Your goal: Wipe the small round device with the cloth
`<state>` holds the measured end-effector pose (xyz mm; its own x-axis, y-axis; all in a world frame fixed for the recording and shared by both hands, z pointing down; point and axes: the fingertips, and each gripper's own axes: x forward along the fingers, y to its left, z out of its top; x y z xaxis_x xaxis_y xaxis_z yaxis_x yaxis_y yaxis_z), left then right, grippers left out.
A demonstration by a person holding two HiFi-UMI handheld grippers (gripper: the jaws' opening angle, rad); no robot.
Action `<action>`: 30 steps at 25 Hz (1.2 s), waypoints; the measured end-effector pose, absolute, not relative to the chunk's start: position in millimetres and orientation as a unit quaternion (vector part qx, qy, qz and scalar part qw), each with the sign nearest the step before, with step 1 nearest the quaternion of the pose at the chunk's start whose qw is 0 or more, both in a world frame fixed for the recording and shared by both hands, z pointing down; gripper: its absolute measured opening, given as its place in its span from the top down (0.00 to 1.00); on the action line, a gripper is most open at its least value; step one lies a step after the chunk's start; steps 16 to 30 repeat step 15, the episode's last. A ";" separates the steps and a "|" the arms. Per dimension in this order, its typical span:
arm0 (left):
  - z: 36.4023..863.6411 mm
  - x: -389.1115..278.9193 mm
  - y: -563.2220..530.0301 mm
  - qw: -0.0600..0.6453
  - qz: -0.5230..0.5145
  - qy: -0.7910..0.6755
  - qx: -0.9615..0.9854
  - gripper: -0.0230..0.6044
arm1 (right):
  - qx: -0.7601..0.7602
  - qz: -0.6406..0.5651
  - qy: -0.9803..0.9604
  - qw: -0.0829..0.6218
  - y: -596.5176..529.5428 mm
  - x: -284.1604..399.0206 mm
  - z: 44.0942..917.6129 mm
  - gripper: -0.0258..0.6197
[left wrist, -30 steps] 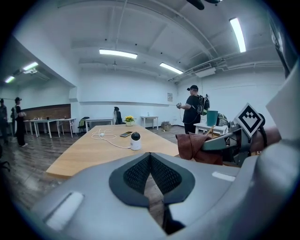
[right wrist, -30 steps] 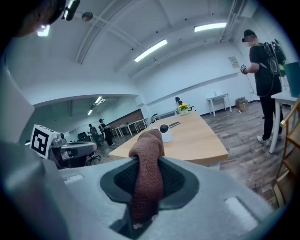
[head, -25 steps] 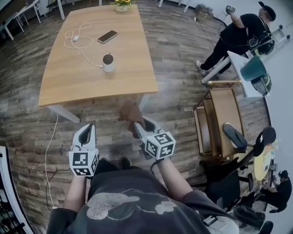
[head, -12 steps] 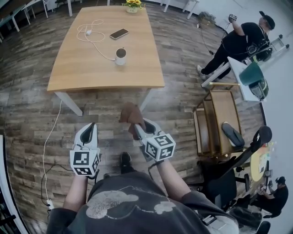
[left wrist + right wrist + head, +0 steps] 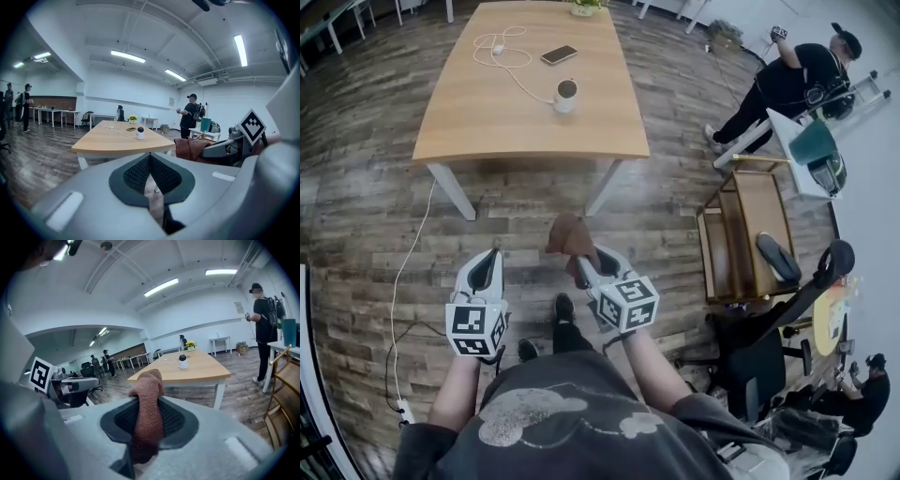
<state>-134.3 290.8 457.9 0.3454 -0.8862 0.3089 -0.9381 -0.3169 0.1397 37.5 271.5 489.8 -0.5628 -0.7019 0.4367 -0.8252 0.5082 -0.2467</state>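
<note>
The small round white device stands on a wooden table well ahead of me, a white cable running from it; it also shows as the device and the device in the gripper views. My right gripper is shut on a brown cloth, which sticks up between its jaws as the cloth. My left gripper is shut with nothing in it; its jaws meet in the left gripper view. Both hang over the floor, short of the table.
A black phone and a flower pot lie on the table. A person stands at the right by a white desk. A wooden rack and a black office chair stand to my right. A white cord trails on the floor.
The table has slid further away and to the right in the head view as the view shifted. Both grippers keep their places, the right still holding the cloth.
</note>
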 end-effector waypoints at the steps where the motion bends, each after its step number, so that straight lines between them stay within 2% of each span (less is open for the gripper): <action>1: 458.0 -135.6 294.6 0.147 0.088 -0.563 0.808 0.93 | 0.450 0.219 -0.854 0.142 276.4 37.8 490.8 0.84; 15: 460.4 -162.4 344.0 0.152 0.077 -0.568 0.805 0.93 | 0.454 0.210 -0.853 0.146 324.1 9.8 491.4 0.84; 30: 460.4 -162.4 344.0 0.152 0.077 -0.568 0.805 0.93 | 0.454 0.210 -0.853 0.146 324.1 9.8 491.4 0.84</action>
